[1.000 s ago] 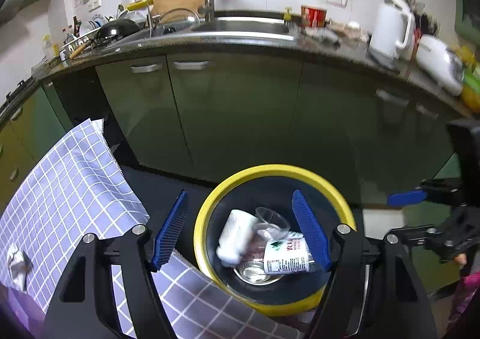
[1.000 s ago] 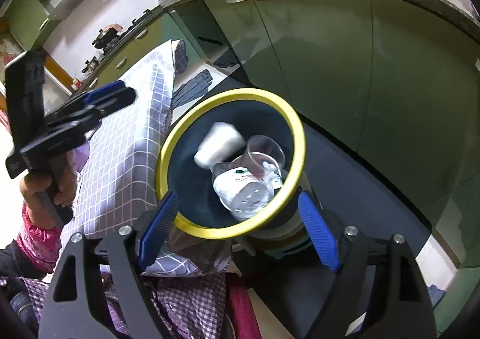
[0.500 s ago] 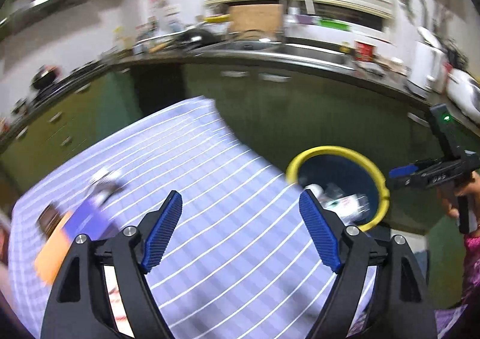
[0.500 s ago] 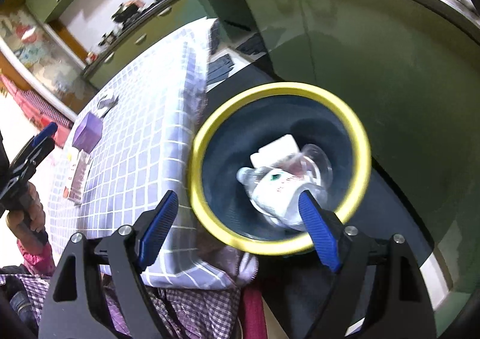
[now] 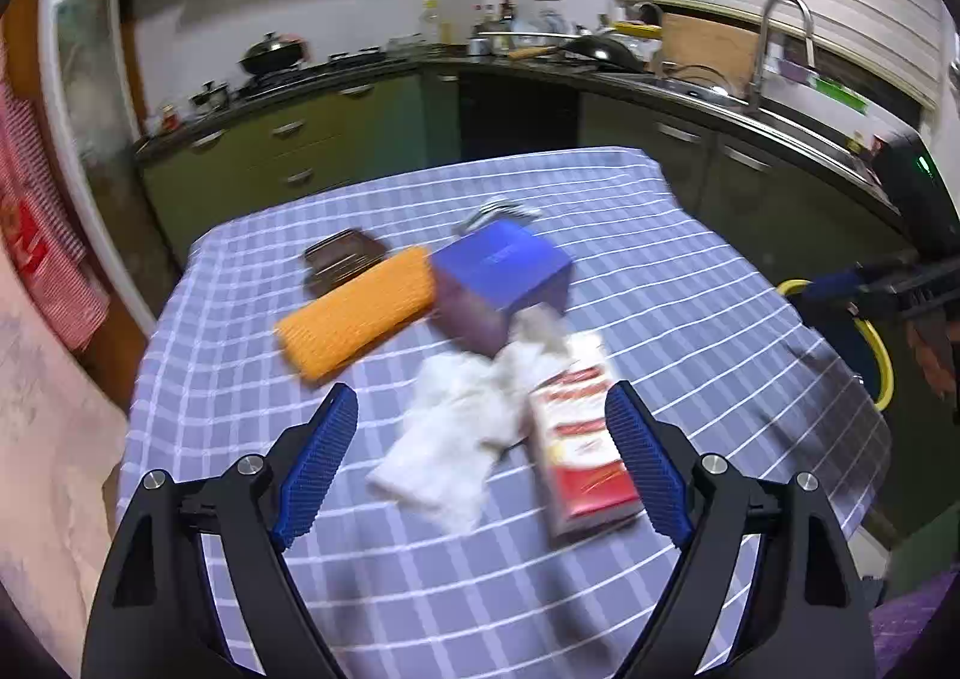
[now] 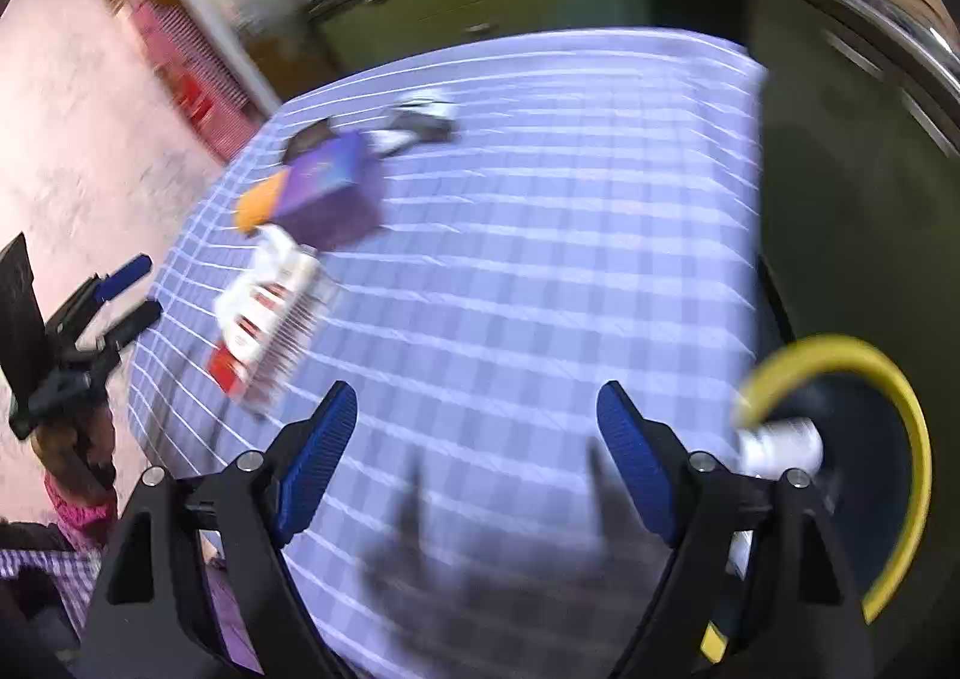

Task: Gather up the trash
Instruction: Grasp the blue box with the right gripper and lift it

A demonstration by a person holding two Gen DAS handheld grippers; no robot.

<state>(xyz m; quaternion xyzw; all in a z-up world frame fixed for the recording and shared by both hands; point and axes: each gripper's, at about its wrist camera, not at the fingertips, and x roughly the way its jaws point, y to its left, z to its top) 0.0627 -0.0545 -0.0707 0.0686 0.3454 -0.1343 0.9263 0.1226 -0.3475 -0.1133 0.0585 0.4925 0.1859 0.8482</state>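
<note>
While both tools, the left tool (image 5: 480,466) just widening, gape empty, a crumpled tissue (image 5: 462,433) lies mid-bench (image 5: 690,283).

A crumpled white tissue (image 5: 462,439) is lying on the checked cloth, touching a red-and-white packet (image 5: 585,454) (lying flat); beyond the table edge a yellow-rimmed bin (image 6: 894,439) is holding a white bottle (image 6: 780,442).

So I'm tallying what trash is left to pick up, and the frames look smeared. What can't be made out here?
- Red-and-white packet: print unreadable in either view, motion blur.
- Dark item behind the orange sponge: identity unclear, left wrist view, partly hidden and blurred.
- Yellow-rimmed bin: contents mostly hidden, right wrist view, by the finger, table edge and blur.
- Grey-white scrap: smeared, unidentifiable.
</note>
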